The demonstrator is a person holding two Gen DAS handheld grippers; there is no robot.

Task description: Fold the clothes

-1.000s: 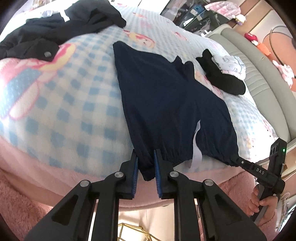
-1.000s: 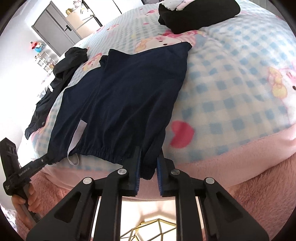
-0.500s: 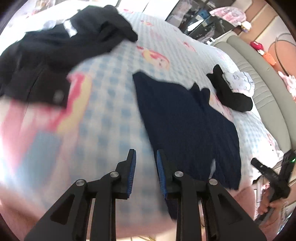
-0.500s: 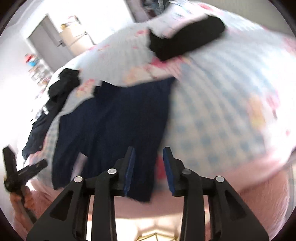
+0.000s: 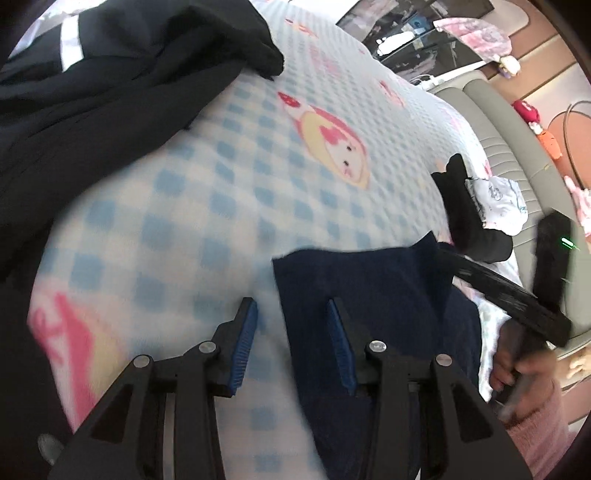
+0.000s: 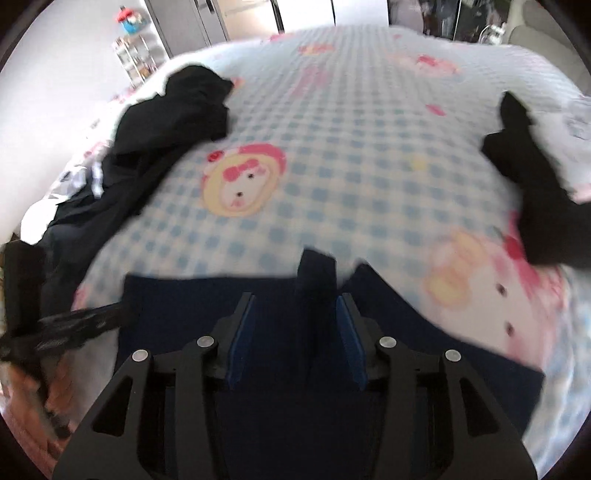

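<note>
Bedroom with cabinets [image 6: 236,18] at the far wall and a grey padded headboard [image 5: 517,147] on one side. Bed [image 5: 221,206] under a blue-and-white checked blanket with pink cartoon prints, broad bare stretch across its middle. Black jacket heap [image 5: 110,81] along the far-left edge. Navy shorts [image 6: 288,369] folded over at the near edge, fold line straight across, one narrow flap [image 6: 317,273] sticking up. Black folded garment [image 6: 535,206] with a white printed piece [image 5: 498,203] near the headboard side, apart from the shorts. Left gripper [image 5: 291,343] half spread and opening, over the shorts' left edge, pads not pressing cloth. Right gripper [image 6: 295,339] half spread and opening, above the shorts, the flap loose between its pads.
</note>
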